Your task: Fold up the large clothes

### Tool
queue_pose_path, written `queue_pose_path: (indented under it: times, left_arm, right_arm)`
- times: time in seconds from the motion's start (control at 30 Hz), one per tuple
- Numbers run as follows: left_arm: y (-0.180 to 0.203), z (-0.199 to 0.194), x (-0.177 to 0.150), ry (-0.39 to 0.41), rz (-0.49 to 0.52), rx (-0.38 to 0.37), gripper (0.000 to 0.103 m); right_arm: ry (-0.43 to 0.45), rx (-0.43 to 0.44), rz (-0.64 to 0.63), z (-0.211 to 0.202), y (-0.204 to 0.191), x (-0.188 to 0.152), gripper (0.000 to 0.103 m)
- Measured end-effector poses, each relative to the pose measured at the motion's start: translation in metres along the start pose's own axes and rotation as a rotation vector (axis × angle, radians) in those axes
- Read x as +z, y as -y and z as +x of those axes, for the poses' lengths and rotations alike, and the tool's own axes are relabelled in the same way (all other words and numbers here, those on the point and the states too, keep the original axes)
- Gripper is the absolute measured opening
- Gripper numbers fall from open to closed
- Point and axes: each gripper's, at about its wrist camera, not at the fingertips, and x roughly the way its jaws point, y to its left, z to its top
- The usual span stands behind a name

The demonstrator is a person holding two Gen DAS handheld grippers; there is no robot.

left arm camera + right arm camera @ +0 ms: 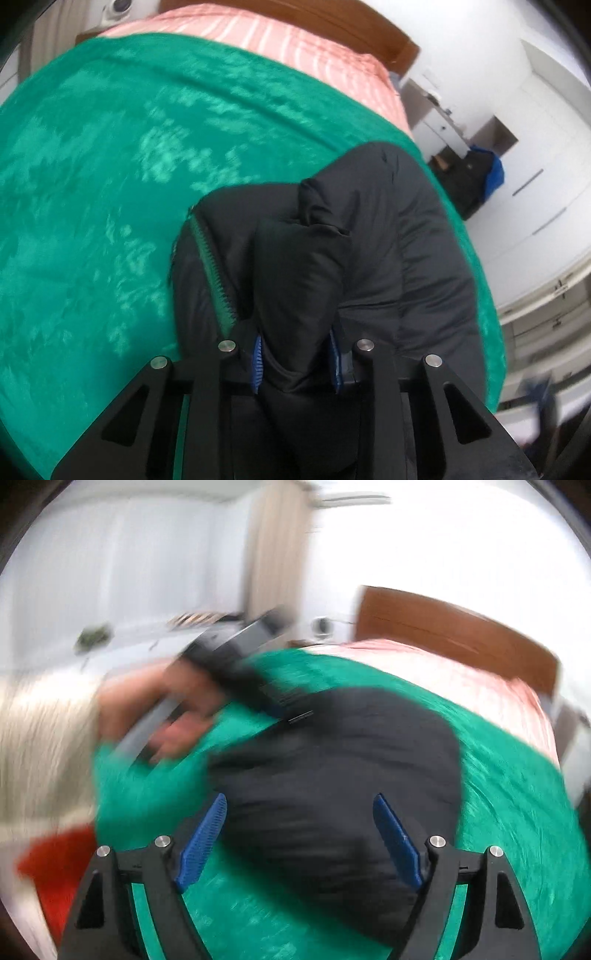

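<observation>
No box, basket or other container shows in either view; the task's thing, a black padded jacket, lies bunched on a green blanket that covers a bed with pink striped bedding and a brown wooden headboard. A zipper with green tape runs down the jacket's left edge. The left gripper points forward over the bed, its blue-padded fingers clamped on a thick fold of the jacket that rises between them. In the blurred right wrist view, the right gripper hangs over the jacket with its blue fingers spread wide and nothing between them. Beyond it, the person's left hand, in a cream knit sleeve, grips the other tool's handle at the jacket's far edge.
</observation>
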Motion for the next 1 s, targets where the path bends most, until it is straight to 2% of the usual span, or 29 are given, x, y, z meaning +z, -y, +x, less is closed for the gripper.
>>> queue_pose_path:
  times: [0.1,0.2,0.3,0.33,0.43,0.53,0.83,0.93,1.0]
  left_arm:
    - [-0.012,0.007,-0.005,-0.005,-0.016,-0.002,0.029]
    - [-0.019,0.014,-0.007,-0.013,-0.012,0.018,0.031]
    - [-0.030,0.029,-0.006,-0.022,-0.015,0.037,0.033]
    - [-0.036,0.032,-0.007,-0.025,-0.035,0.025,0.033]
    - [-0.054,0.042,-0.009,-0.031,-0.103,-0.039,0.035]
    - [-0.058,0.050,-0.011,-0.028,-0.111,-0.056,0.036]
    - [-0.043,0.064,-0.010,-0.015,-0.084,0.026,0.037]
    - [-0.036,0.059,-0.006,-0.030,-0.075,0.062,0.039]
    - [-0.033,0.049,-0.002,-0.036,-0.067,0.070,0.040]
  right_arm:
    - [-0.017,-0.048,0.111,0.028,0.040,0.030,0.081]
    - [-0.081,-0.052,0.148,0.071,0.057,0.044,0.081]
    - [-0.224,-0.069,0.123,0.123,0.056,0.027,0.083]
    - [-0.231,-0.088,0.113,0.130,0.055,0.020,0.085]
    - [-0.220,-0.113,0.125,0.137,0.054,0.003,0.090]
    - [-0.219,-0.121,0.122,0.143,0.049,-0.008,0.094]
    - [-0.198,-0.129,0.126,0.161,0.054,-0.034,0.099]
    - [-0.255,-0.134,0.091,0.152,0.048,-0.020,0.096]
    - [-0.239,-0.121,0.093,0.130,0.041,-0.003,0.092]
